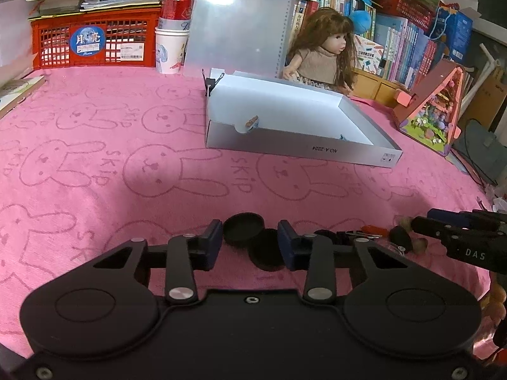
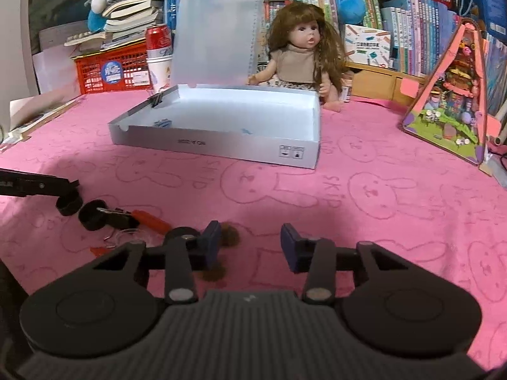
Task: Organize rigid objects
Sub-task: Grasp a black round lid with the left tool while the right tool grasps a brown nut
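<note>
Two round black caps lie on the pink cloth: one (image 1: 243, 228) just ahead of my open left gripper (image 1: 250, 243), the other (image 1: 266, 251) between its fingers, ungripped. A pile of small items (image 2: 126, 221) lies left of my right gripper: black caps, an orange piece, a clear piece. A brown walnut-like object (image 2: 228, 235) sits by the left finger of my open, empty right gripper (image 2: 250, 243). The shallow white box (image 1: 348, 155) stands open further back, with a few small items inside; it also shows in the right wrist view (image 2: 221, 142).
A doll (image 2: 301, 53) sits behind the box, before a clear clipboard (image 2: 218, 28). A red basket (image 1: 95, 41), paper cup and can stand back left. A pink triangular toy house (image 2: 450, 104) stands at right. Books line the back.
</note>
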`<action>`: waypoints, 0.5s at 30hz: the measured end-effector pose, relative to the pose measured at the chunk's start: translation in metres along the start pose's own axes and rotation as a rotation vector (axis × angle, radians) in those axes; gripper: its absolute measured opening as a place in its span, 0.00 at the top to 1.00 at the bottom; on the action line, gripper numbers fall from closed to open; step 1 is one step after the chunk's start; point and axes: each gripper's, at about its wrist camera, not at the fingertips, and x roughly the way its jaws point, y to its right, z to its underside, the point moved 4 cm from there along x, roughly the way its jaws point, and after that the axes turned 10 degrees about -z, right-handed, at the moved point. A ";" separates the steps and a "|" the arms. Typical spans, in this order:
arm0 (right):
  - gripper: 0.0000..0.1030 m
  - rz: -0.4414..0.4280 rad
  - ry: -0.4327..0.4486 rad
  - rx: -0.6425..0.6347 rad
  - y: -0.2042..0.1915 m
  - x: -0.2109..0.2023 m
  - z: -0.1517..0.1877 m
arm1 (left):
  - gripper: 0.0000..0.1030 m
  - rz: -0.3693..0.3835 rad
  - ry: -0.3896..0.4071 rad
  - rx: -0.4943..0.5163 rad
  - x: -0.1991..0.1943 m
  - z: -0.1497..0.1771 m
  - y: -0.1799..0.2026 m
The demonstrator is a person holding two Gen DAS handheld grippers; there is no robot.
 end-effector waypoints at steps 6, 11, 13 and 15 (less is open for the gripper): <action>0.60 -0.009 -0.002 0.005 -0.004 0.008 0.000 | 0.66 -0.026 -0.003 -0.026 0.006 0.000 -0.004; 0.65 0.014 0.017 0.016 -0.001 0.007 -0.003 | 0.66 -0.043 -0.003 -0.051 0.010 -0.002 -0.012; 0.65 0.012 0.012 0.016 -0.001 0.008 -0.002 | 0.66 -0.047 0.000 -0.049 0.011 -0.002 -0.012; 0.66 0.010 0.003 0.013 -0.002 0.009 -0.001 | 0.66 -0.054 0.006 -0.042 0.011 -0.001 -0.011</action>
